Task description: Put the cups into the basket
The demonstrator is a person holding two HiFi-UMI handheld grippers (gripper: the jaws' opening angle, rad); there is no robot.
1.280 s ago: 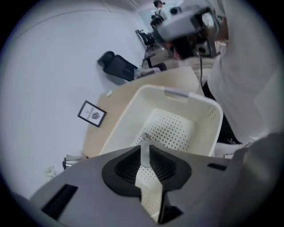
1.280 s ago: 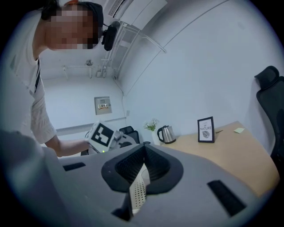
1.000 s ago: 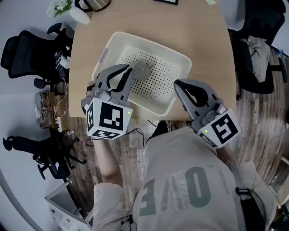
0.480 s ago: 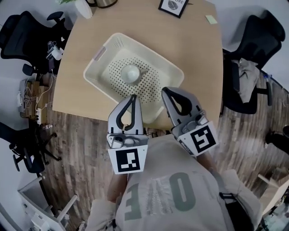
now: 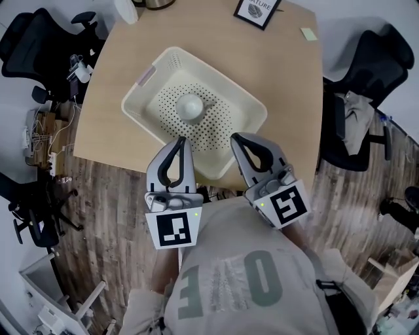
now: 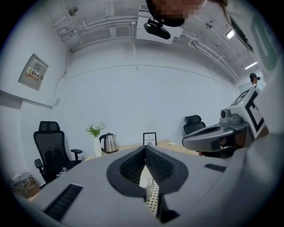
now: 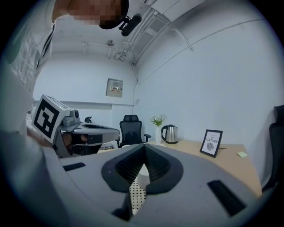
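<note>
A cream perforated basket (image 5: 243, 105) sits on the wooden table. One white cup (image 5: 190, 106) rests upside down on the basket's floor. My left gripper (image 5: 181, 141) hovers at the basket's near rim, shut and empty. Beside it my right gripper (image 5: 236, 139) is also shut and empty, its tip over the near right rim. In the left gripper view the left gripper (image 6: 145, 149) has its pads pressed together, with the basket (image 6: 152, 195) showing below. In the right gripper view the right gripper (image 7: 144, 147) is closed the same way above the basket (image 7: 136, 193).
At the table's far edge stand a framed picture (image 5: 256, 11), a kettle (image 6: 108, 142) and a vase of flowers (image 6: 95, 133), with a sticky note (image 5: 309, 34) nearby. Black office chairs (image 5: 366, 62) stand around the table. The table's near edge (image 5: 118, 163) lies just under the grippers.
The left gripper has drawn back from the cup in the basket to the near rim and shut. The right gripper shifted slightly left. The cup stays in the basket.
</note>
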